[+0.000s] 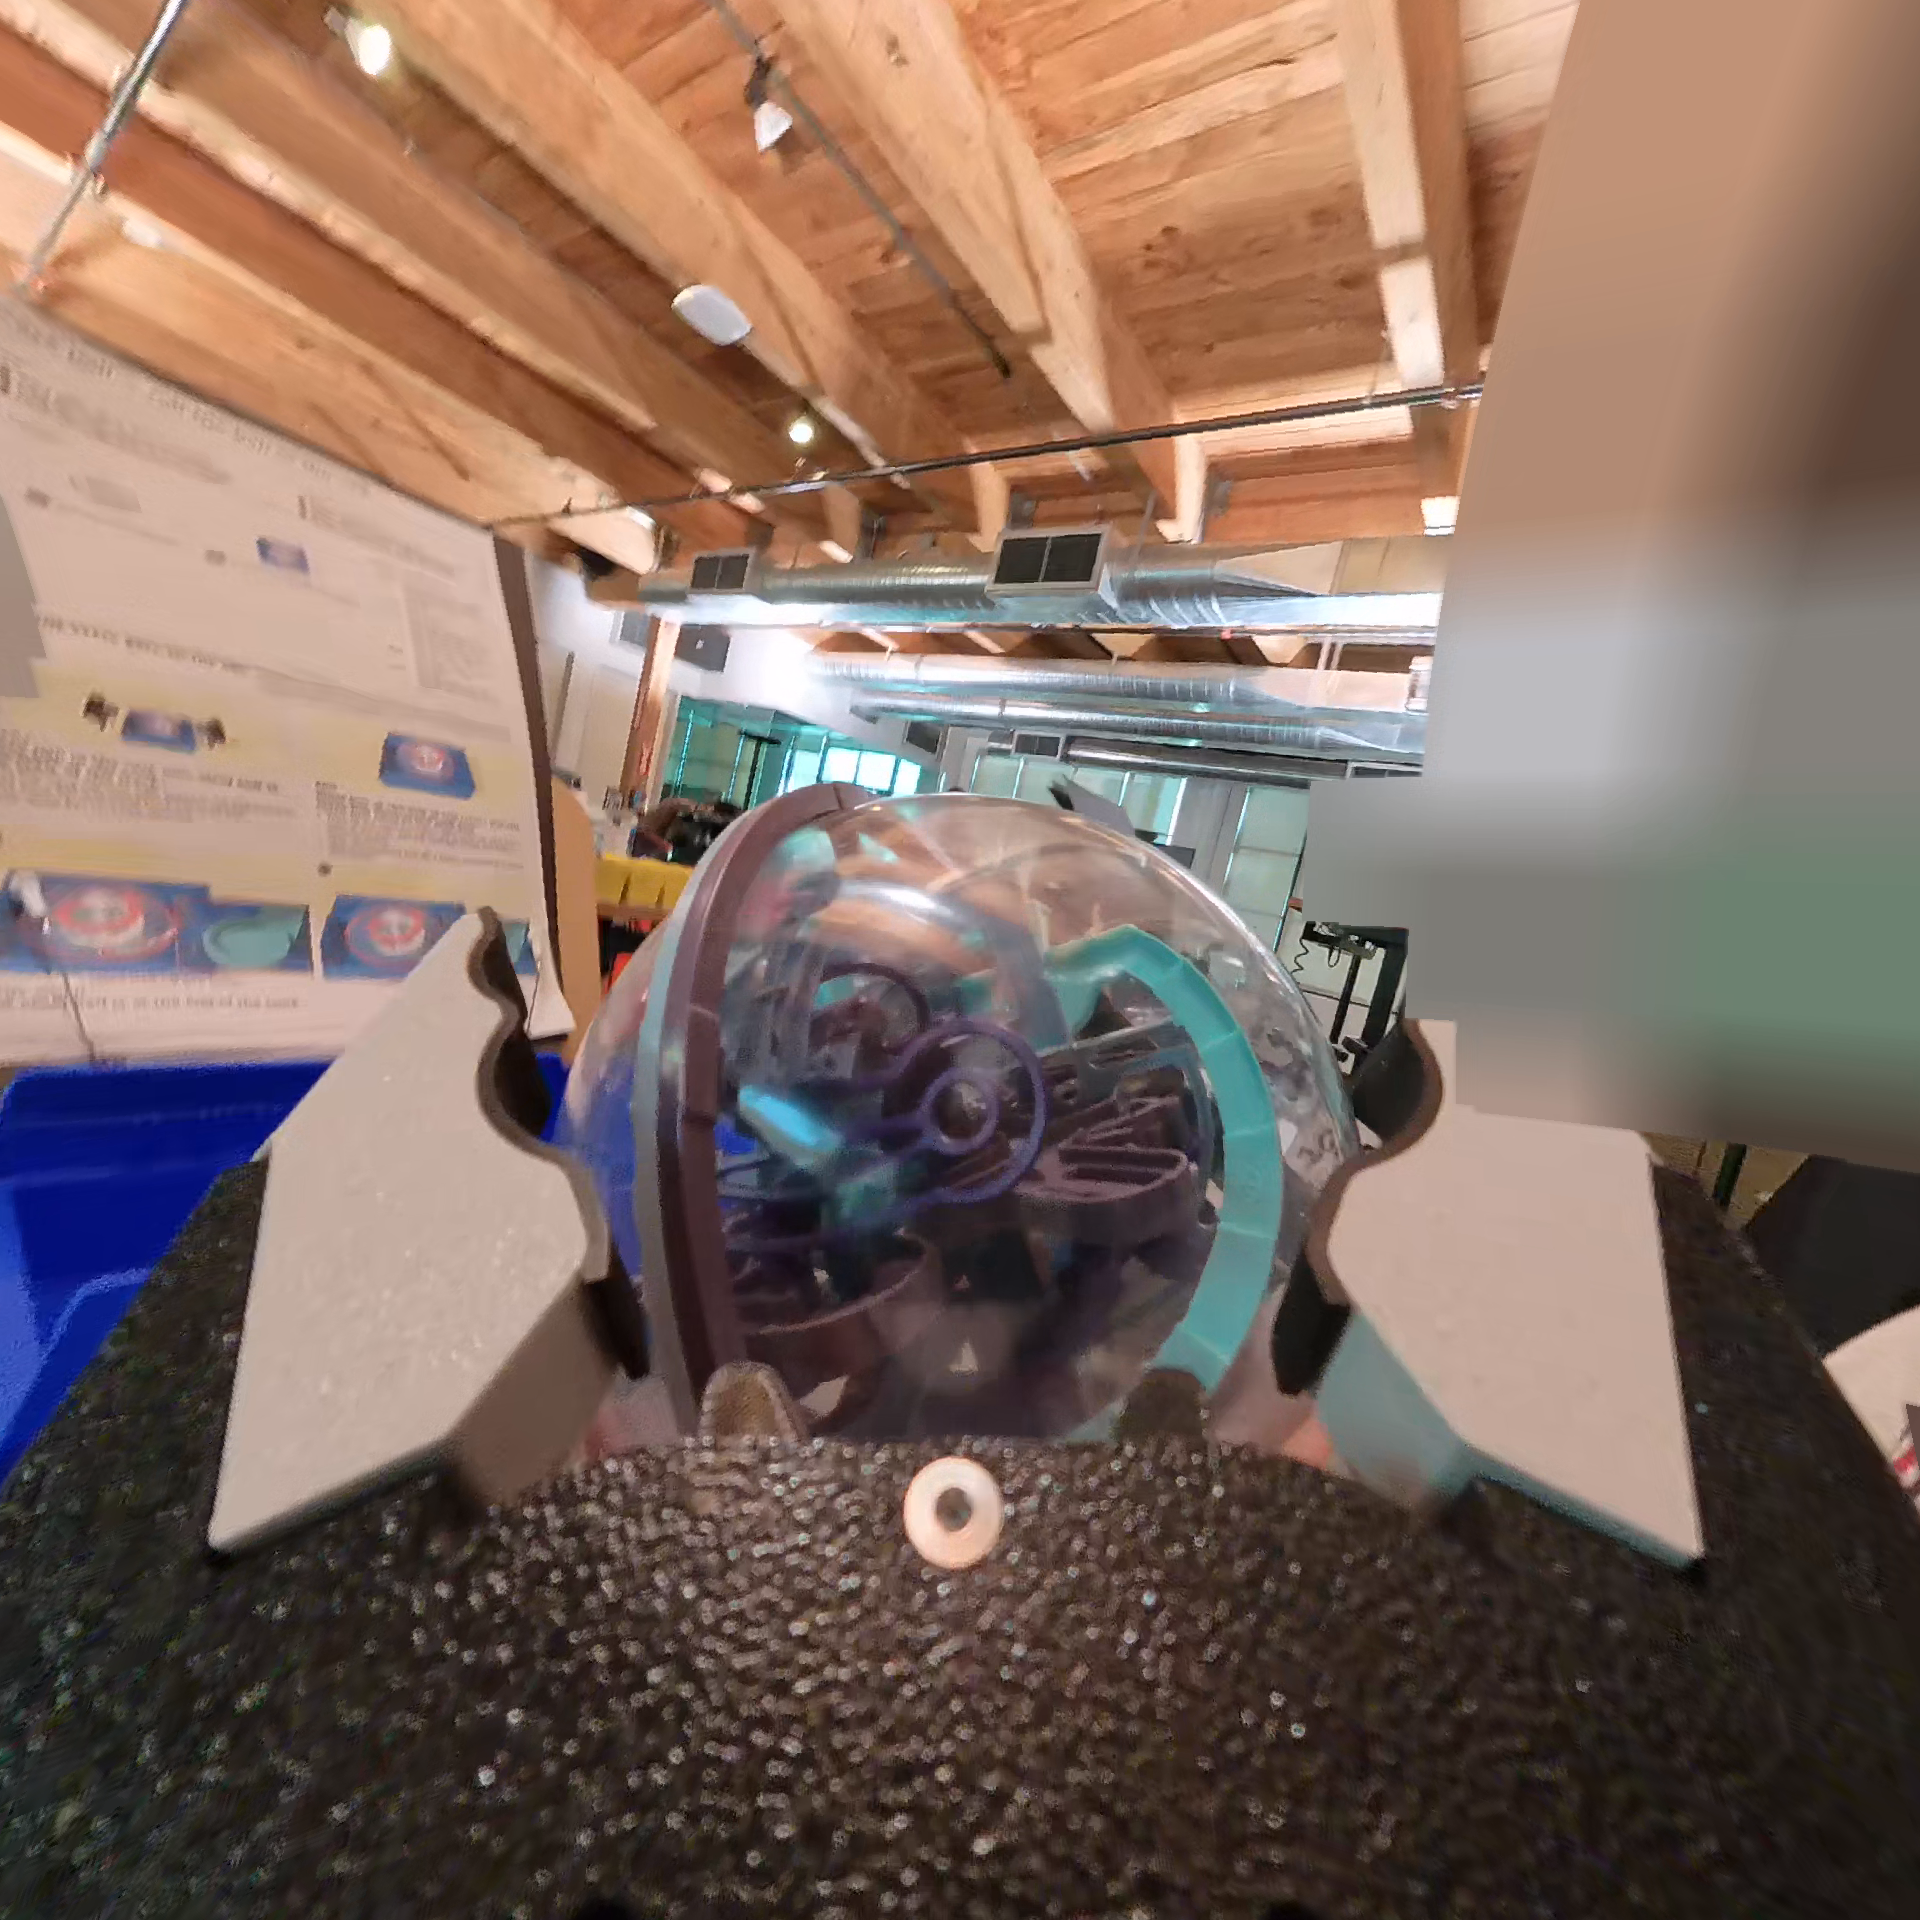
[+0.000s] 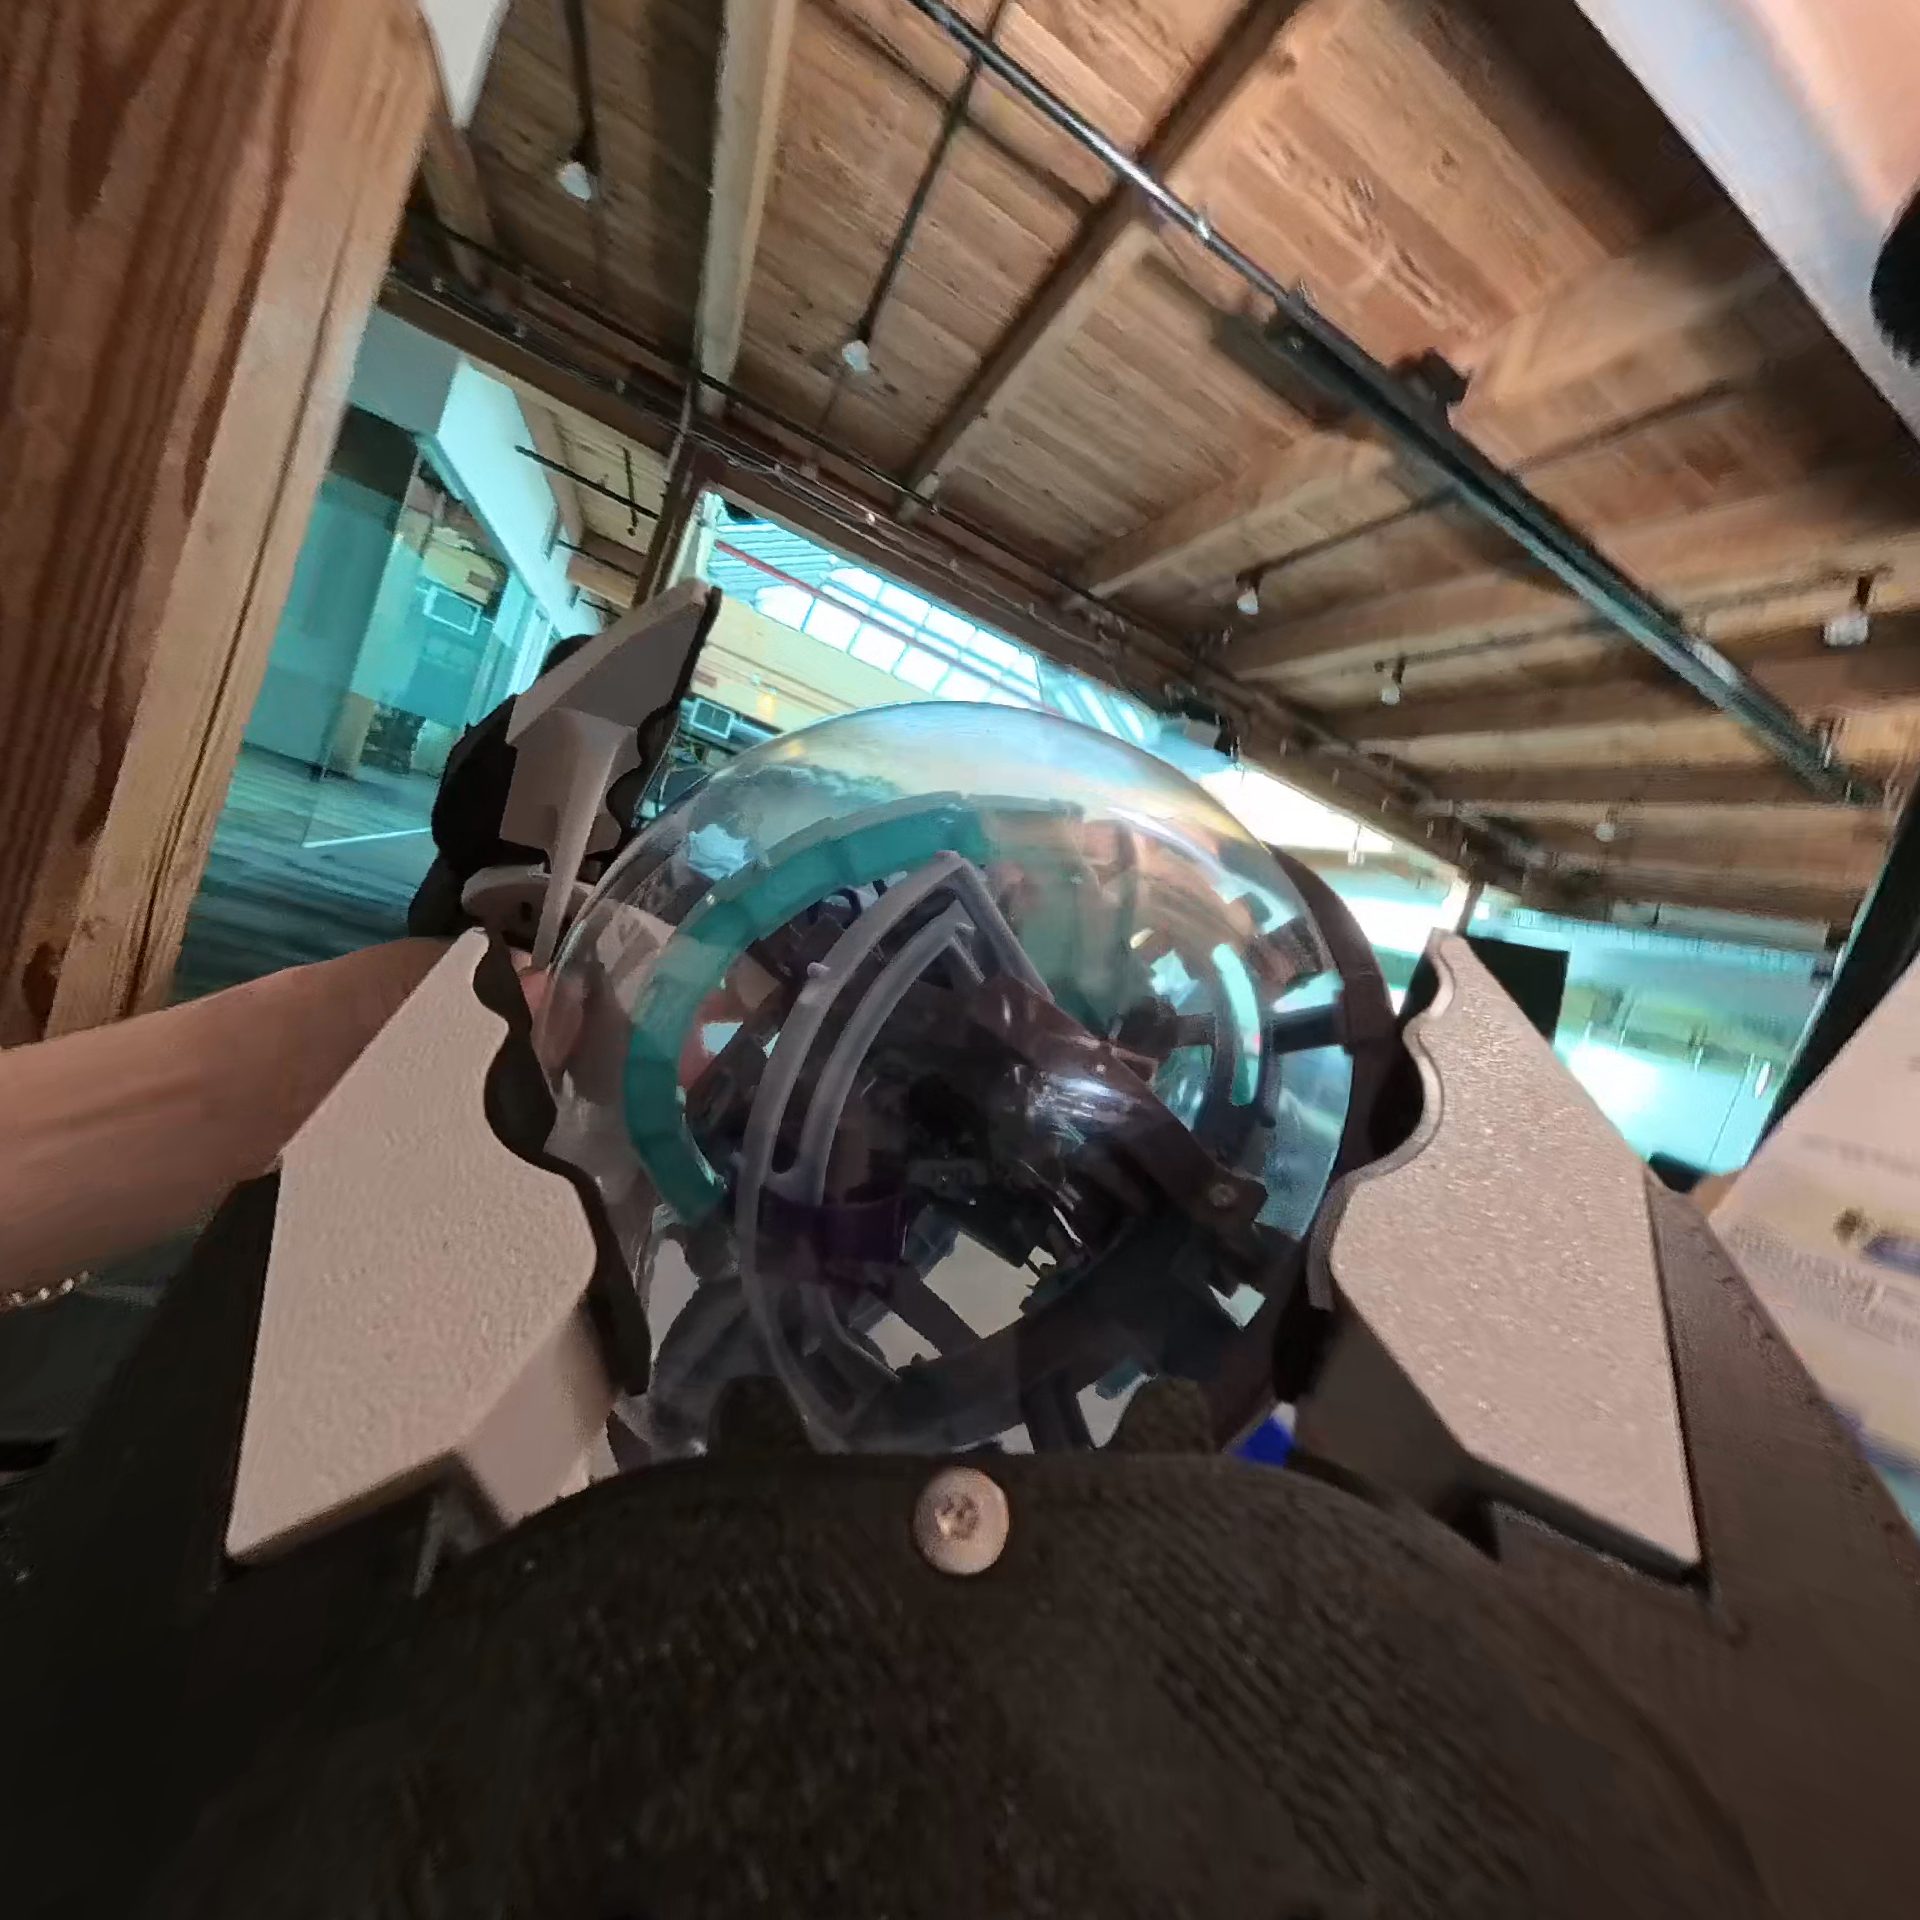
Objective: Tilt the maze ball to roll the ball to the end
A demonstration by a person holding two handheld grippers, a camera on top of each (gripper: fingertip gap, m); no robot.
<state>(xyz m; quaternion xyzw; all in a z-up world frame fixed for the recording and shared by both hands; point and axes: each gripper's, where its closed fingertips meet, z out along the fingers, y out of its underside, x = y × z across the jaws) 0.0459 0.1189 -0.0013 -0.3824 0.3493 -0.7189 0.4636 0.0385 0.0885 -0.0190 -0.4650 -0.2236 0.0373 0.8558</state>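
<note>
**Maze ball held aloft between two grippers; slip and overshoot are the main risks**

Position of the task item. The maze ball (image 1: 966,1122), a clear sphere with purple, grey and teal tracks inside, sits at centre frame in both wrist views, raised against the timber ceiling with no desk visible beneath it.

Left gripper (image 1: 961,1039). Its fingers (image 1: 416,1174) are clenched on the sphere, pads bearing on the shell at lower left and lower right of centre. The right-hand contact is partly hidden by a teal piece.

Right gripper (image 2: 956,1049). Its fingers (image 2: 1496,1174) likewise clasp the sphere from both sides. The left gripper shows again at left of centre in this view, touching the shell.

Risks, as judged:
- The shell is smooth, curved and hard; pads bearing on a curve could slide during a tilt, and the ball would drop.
- Two grips on one rigid body: unmatched wrist turns could twist it out of one pair of fingers.
- A fast or large tilt would likely throw the small inner ball off its track, and progress would be lost. That inner ball cannot be located here; the interior is blurred.

Containers. A blue bin (image 1: 114,1174) lies at the left edge, lower half, of the left wrist view; its contents are not visible. The sphere itself encloses the track assembly.
</note>
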